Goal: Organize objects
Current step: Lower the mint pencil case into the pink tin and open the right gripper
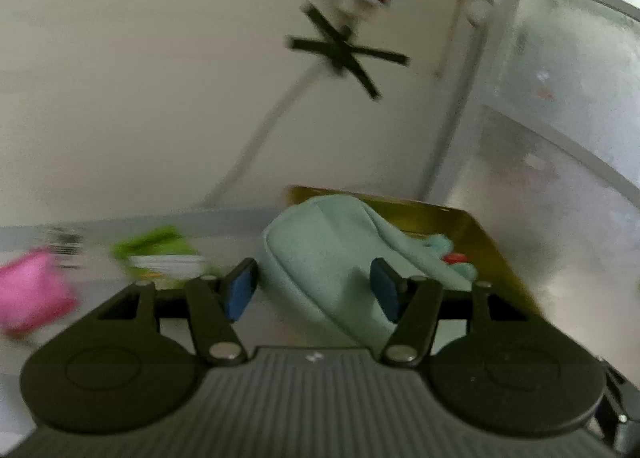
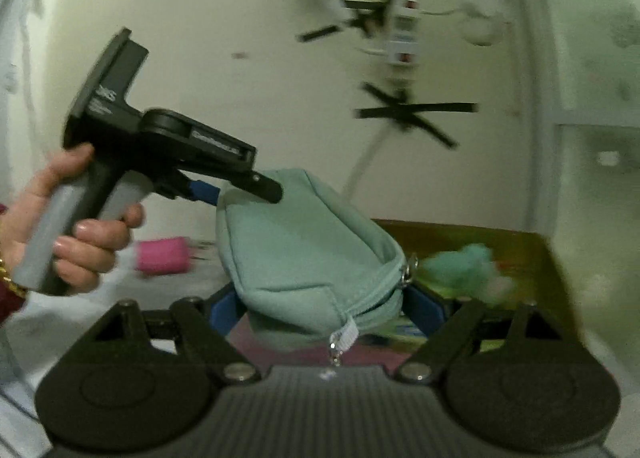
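A mint-green zip pouch (image 2: 312,254) is held in the air between both grippers. My right gripper (image 2: 326,308) is shut on its lower zipper end, blue pads on either side. My left gripper (image 1: 314,288) has its jaws wide apart with the pouch (image 1: 332,258) between and beyond them; in the right wrist view the left gripper (image 2: 244,188) reaches the pouch's top corner, and whether it touches is unclear. Behind the pouch an olive-green box (image 2: 532,258) holds a teal fluffy thing (image 2: 464,262).
A pink object (image 1: 28,294) and a green-and-white packet (image 1: 160,254) lie on the white surface to the left. The box (image 1: 476,234) stands against the wall near a frosted window (image 1: 560,118). Black tape crosses (image 1: 344,50) mark the wall.
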